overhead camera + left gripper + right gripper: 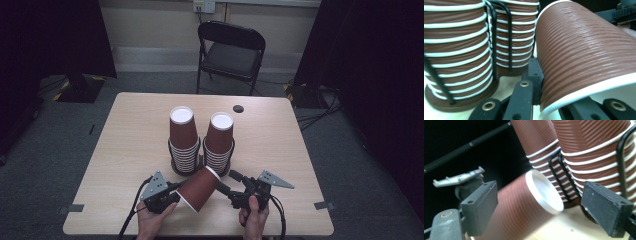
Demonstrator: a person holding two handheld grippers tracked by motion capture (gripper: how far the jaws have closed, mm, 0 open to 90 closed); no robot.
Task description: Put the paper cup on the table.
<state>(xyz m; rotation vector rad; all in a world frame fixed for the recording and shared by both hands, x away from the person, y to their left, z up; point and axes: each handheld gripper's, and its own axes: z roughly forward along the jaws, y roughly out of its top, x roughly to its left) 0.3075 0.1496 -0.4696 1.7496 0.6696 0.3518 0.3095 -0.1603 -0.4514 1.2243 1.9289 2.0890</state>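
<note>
Brown ribbed paper cup [198,188]: lies tilted at six o'clock of two racked cup stacks [200,145], base toward them | left gripper [172,192]: fingers clamped on its rim wall, likely carrying it | right gripper [227,184]: fingers wide, flanking cup's base, probably ready to receive | worktop [125,150].

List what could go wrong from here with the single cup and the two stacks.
1. The left gripper pinches the loose cup only at its rim wall, jaws shut on it; the thin paper may buckle or slip.
2. The cup lies tilted close to the two cup stacks in their wire holders; a swing might knock them.
3. The right gripper is open around the cup's base end; closing there might crush it.
</note>
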